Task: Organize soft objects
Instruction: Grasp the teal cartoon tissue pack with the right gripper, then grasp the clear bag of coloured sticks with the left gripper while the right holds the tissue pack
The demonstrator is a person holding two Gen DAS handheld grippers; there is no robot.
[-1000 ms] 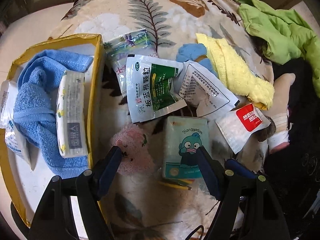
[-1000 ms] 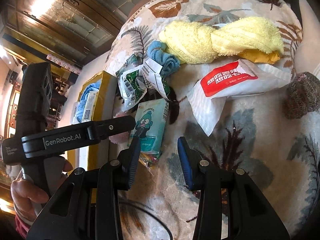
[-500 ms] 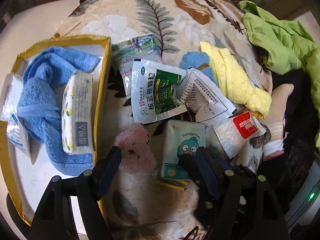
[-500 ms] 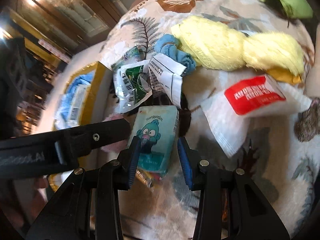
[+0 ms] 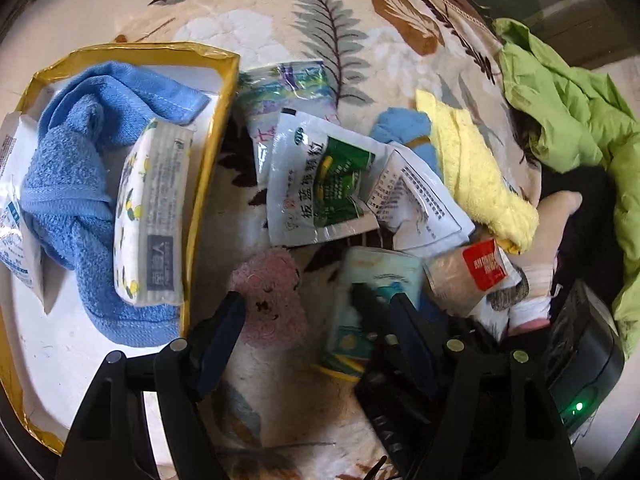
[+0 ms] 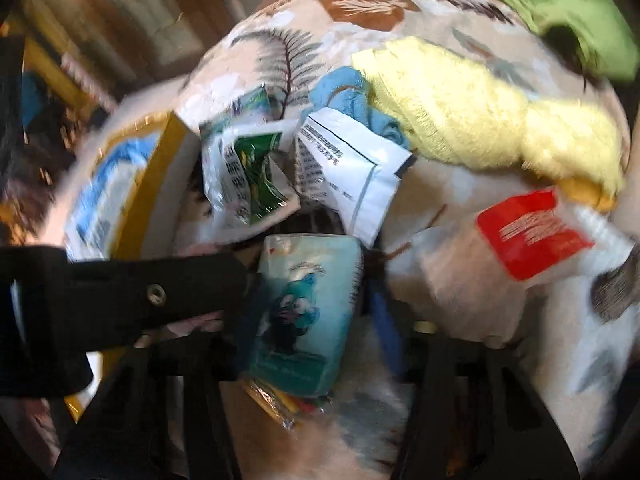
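Note:
A teal tissue pack with a cartoon fish (image 6: 308, 304) lies on the leaf-print blanket (image 5: 304, 20). My right gripper (image 6: 316, 308) is open, its fingers on either side of the pack; the view is blurred. The pack also shows in the left wrist view (image 5: 372, 292), partly hidden by the right gripper's fingers (image 5: 408, 332). My left gripper (image 5: 320, 336) is open and empty over a pink fluffy item (image 5: 268, 296). A gold-rimmed box (image 5: 208, 152) at left holds a blue towel (image 5: 72, 184) and a white tissue pack (image 5: 152, 216).
Green-and-white sachets (image 5: 320, 188), a white printed sachet (image 5: 416, 204), a red-label pack (image 5: 480, 268), a small blue cloth (image 5: 404, 128) and a yellow towel (image 5: 480, 172) lie behind the pack. A green garment (image 5: 568, 92) and a sock (image 5: 544, 240) lie at right.
My right gripper has moved forward so that its open fingers now straddle the teal tissue pack. My left gripper has drifted slightly, staying open over the pink item.

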